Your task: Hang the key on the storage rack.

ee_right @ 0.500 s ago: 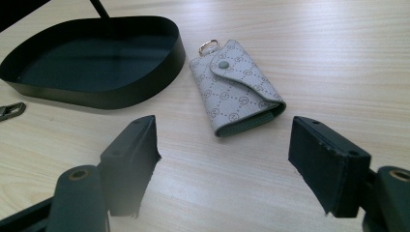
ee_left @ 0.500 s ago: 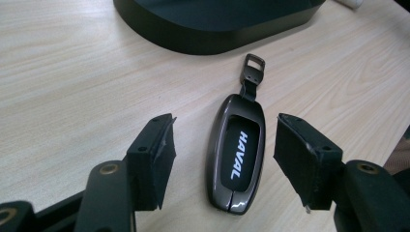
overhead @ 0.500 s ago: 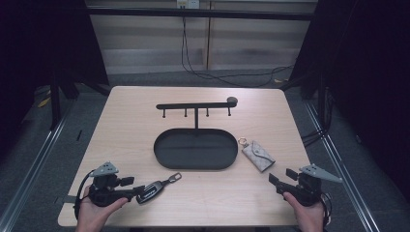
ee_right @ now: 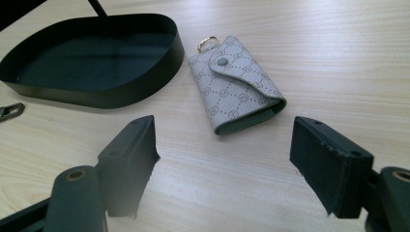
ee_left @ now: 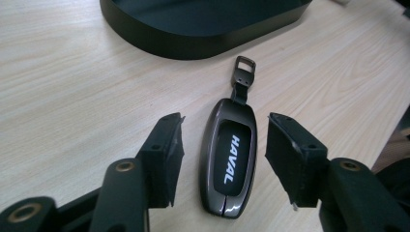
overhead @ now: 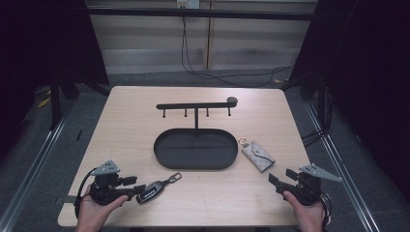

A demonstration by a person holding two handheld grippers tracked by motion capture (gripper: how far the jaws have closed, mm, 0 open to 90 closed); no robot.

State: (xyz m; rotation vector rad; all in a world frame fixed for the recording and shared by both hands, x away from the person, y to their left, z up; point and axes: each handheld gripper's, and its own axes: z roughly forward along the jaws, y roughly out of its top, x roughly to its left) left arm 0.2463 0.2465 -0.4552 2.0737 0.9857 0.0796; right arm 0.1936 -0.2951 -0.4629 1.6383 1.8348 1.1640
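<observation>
A dark car key fob [overhead: 150,192] marked HAVAL lies flat near the table's front left, its strap loop toward the tray. My left gripper [overhead: 137,187] is low at the table, and in the left gripper view the key fob [ee_left: 231,162] lies between the jaws of the left gripper [ee_left: 225,126] with a gap on each side, so they are open. A grey patterned key pouch [overhead: 258,155] with a gold ring lies right of the tray. My right gripper [overhead: 281,177] is open at the front right. In the right gripper view the pouch [ee_right: 237,84] lies just beyond the right gripper [ee_right: 225,126].
A black oval tray [overhead: 196,166] sits mid-table, with a black hook rack [overhead: 196,105] rising from its far side. The tray wall [ee_left: 193,43] is close ahead of the key fob, and the tray rim [ee_right: 96,96] lies left of the pouch. Bare wood surrounds both grippers.
</observation>
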